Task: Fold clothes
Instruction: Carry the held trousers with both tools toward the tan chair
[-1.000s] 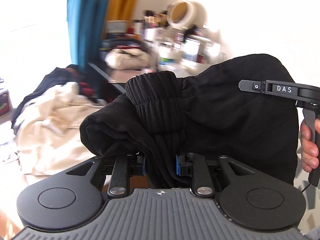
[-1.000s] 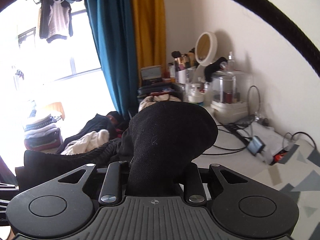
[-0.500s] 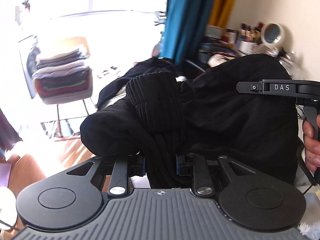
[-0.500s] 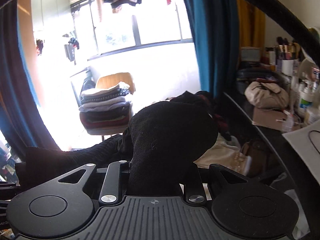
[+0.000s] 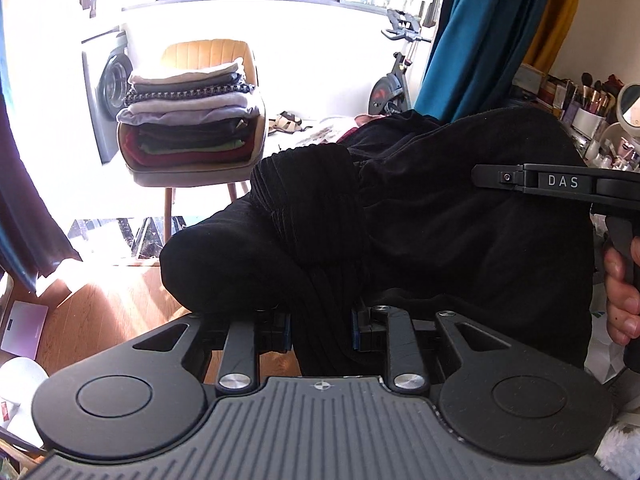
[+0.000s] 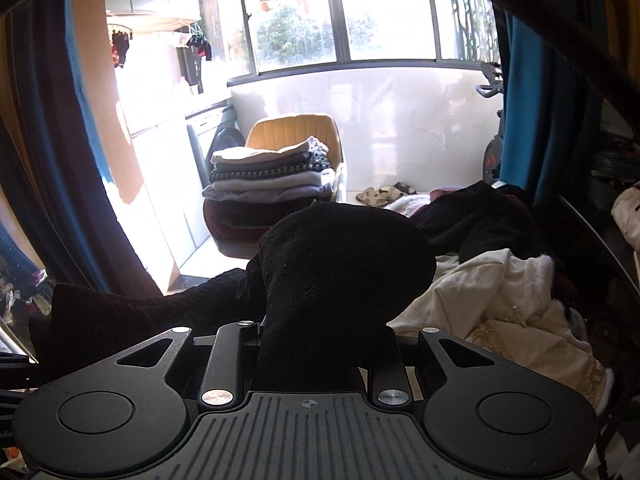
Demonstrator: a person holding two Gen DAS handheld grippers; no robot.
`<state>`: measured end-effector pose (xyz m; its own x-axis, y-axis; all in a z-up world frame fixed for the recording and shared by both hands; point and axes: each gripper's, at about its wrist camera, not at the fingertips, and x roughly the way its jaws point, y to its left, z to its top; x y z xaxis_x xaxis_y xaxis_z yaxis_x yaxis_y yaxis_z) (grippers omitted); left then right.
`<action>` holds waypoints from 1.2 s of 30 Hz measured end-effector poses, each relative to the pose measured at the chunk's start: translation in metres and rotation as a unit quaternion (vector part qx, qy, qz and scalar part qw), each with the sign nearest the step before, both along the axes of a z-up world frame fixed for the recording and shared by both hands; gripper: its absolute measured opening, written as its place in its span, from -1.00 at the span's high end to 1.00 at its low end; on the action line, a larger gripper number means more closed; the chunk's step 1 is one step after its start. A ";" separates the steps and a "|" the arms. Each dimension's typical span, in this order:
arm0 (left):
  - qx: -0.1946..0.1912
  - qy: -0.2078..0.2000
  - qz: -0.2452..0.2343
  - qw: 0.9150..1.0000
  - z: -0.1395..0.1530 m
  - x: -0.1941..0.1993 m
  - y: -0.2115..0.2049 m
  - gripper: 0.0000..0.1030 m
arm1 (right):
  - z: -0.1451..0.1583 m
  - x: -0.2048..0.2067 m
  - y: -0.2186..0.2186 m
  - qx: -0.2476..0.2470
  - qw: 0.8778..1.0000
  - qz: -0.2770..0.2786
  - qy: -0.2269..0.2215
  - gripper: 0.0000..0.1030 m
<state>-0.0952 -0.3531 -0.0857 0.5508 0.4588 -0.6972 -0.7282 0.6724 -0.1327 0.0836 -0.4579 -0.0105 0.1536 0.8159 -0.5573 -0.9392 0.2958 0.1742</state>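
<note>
Change: both wrist views have swung away from the cluttered dressing table toward the sunlit window side of the room; the chair with folded clothes sits nearer the middle of each view than half a second ago, and the hold on the black garment looks unchanged.
Left gripper [image 5: 322,330]: clamped on a ribbed part of the black garment [image 5: 440,240], the cloth pinched between the blue-padded fingers [image 5: 360,330] and bulging up in front of them.
Right gripper [image 6: 320,332]: clenched on another fold of the same black garment [image 6: 344,264]; the cloth rises in a rounded hump straight above the jaws and hides the fingertips.
Right hand [image 5: 622,292]: seen at the right edge of the left view, wrapped around the handle of the other gripper, whose arm marked DAS lies across the garment.
Garment position: held up off any surface, bunched and stretched between the two grippers.
Chair [image 5: 192,168]: beyond the garment, by the window, carrying a stack of folded clothes [image 5: 188,116].
Loose pile [image 6: 500,292]: cream and dark clothes lying unfolded to the right of the right gripper.
Curtain [image 5: 476,36]: teal, hanging at the right, with an exercise bike [image 5: 394,76] beside it.
</note>
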 end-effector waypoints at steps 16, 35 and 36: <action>0.000 -0.033 -0.057 0.998 0.007 0.012 0.235 0.51 | 0.005 0.070 0.269 -0.015 0.998 -0.050 -0.030 0.58; 0.008 -0.043 -0.129 0.991 0.021 0.008 0.583 0.50 | 0.000 0.047 0.602 -0.002 0.990 -0.136 -0.033 0.58; 0.008 -0.043 -0.126 0.991 0.021 0.014 0.598 0.50 | 0.000 0.050 0.616 -0.002 0.991 -0.132 -0.035 0.58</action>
